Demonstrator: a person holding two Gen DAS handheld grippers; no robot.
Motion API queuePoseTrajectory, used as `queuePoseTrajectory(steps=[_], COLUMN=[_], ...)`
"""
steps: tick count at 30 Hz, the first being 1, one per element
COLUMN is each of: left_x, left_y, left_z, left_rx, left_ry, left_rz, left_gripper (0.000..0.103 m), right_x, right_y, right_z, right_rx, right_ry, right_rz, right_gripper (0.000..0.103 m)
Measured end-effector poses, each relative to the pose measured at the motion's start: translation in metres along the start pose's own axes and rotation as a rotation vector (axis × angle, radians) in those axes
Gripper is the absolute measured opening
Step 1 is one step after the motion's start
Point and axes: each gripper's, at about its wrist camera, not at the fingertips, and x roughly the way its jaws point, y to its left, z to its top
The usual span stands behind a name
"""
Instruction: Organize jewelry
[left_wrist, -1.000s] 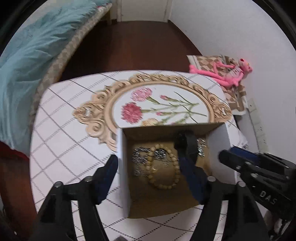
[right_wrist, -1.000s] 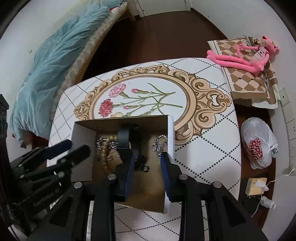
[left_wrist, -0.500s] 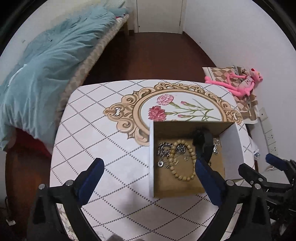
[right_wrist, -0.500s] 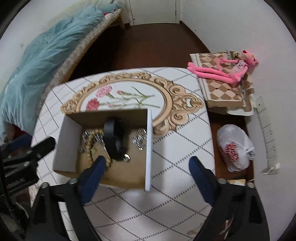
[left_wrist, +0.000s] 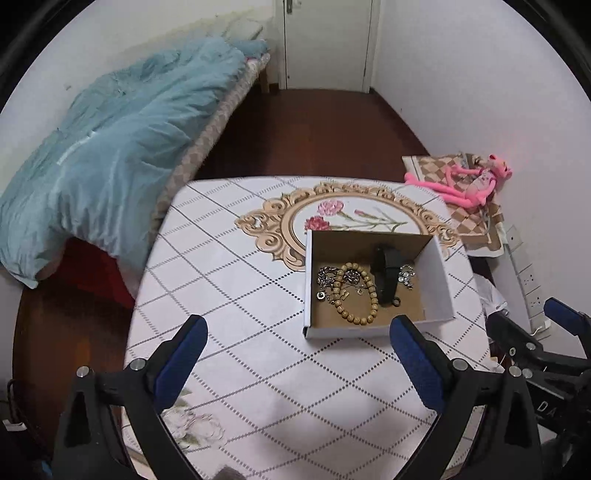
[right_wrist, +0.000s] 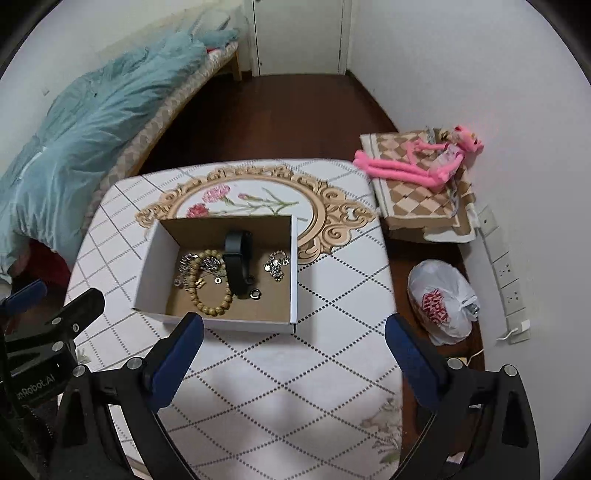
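A white cardboard box (left_wrist: 439, 280) (right_wrist: 155, 254) stands on the patterned table. Inside lie a wooden bead bracelet (left_wrist: 356, 295) (right_wrist: 210, 291), a black band (left_wrist: 386, 277) (right_wrist: 238, 262), silver chain jewelry (left_wrist: 327, 280) (right_wrist: 275, 266) and a small ring (right_wrist: 255, 294). My left gripper (left_wrist: 295, 354) is open and empty, held above the table in front of the box. My right gripper (right_wrist: 293, 349) is open and empty, also back from the box. Each gripper shows at the edge of the other's view.
The table (left_wrist: 229, 280) has a floral oval print (right_wrist: 255, 199). A bed with a blue quilt (left_wrist: 110, 147) is on the left. A pink plush toy (right_wrist: 417, 162) on a checked cushion and a white plastic bag (right_wrist: 441, 302) lie on the floor to the right.
Both grippers have pulled up and back out of the box. The right gripper has opened from nearly shut; the black band and ring stay in the box.
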Motion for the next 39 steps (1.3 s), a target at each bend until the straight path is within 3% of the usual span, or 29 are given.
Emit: queuePoseTrajectory(steps=[12,20,29,39], left_x=[-0.119,-0.166,-0.186,-0.173], left_y=[0.006,0.006,0.006,0.001], left_z=[-0.031,-0.039,-0.045,-0.033], left_rx=[0.007,0.002,-0.004,-0.001], left_ry=[-0.183,-0.233,-0.244,-0.206], left_rz=[0.007,0.010,0.001,0.007], left_gripper=[0.101,0.101,0.101,0.101], right_x=[-0.128,-0.190,-0.222,-0.219], right_y=[-0.002,0.003,0.001,-0.006], right_z=[-0.033,-0.050,-0.055,-0.040], right_rx=[0.001,-0.001,0.005,0.027], right_ry=[-0.189,-0.264,-0.295,-0.278], right_rz=[-0.033,-0.042,-0.038,-0.049], right_gripper=[0.103,0.103,0.103,0.103])
